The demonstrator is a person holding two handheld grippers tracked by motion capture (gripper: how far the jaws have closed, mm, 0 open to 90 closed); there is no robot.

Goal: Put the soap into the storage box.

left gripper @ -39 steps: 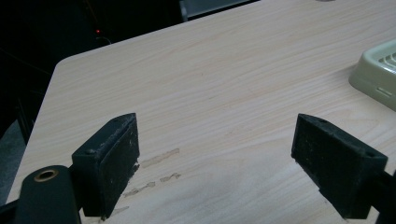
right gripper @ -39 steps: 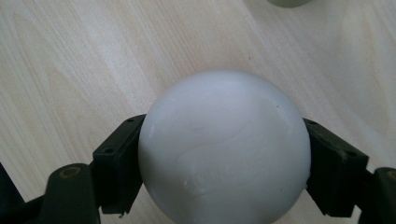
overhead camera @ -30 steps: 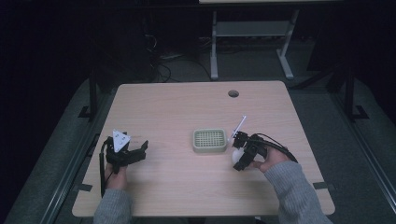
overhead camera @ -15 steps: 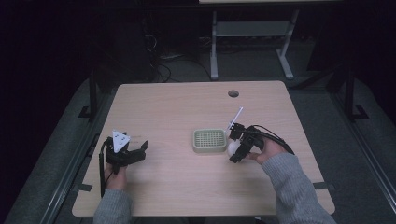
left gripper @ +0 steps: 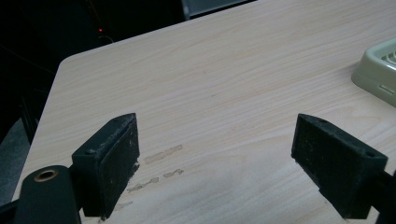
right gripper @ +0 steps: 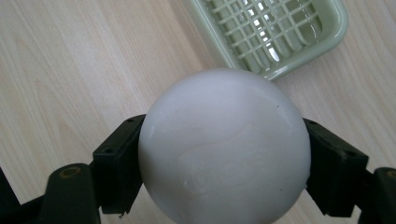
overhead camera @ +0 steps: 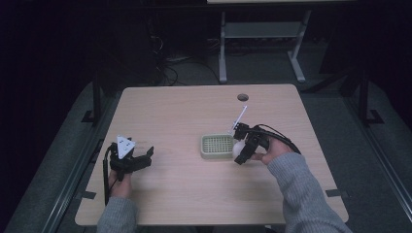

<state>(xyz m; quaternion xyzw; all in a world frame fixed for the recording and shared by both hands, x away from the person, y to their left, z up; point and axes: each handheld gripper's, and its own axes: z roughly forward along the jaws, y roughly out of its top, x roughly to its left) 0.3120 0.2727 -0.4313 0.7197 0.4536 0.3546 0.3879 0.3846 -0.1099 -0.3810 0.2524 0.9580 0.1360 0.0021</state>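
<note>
- Beside the green tray (overhead camera: 217, 146), right gripper (overhead camera: 241, 151) clamps a white ball (right gripper: 224, 148); carrying step.
- Left gripper (left gripper: 215, 168) wide open, empty.
- Next, likely: lift ball over tray, release.

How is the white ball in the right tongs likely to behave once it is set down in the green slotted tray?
The white ball looks smooth and fully round, so it would probably roll on bare table. The green slotted tray has a raised rim that should likely stop it. The right tongs grip it only at two sides, so it may slip if squeezed loosely.
</note>
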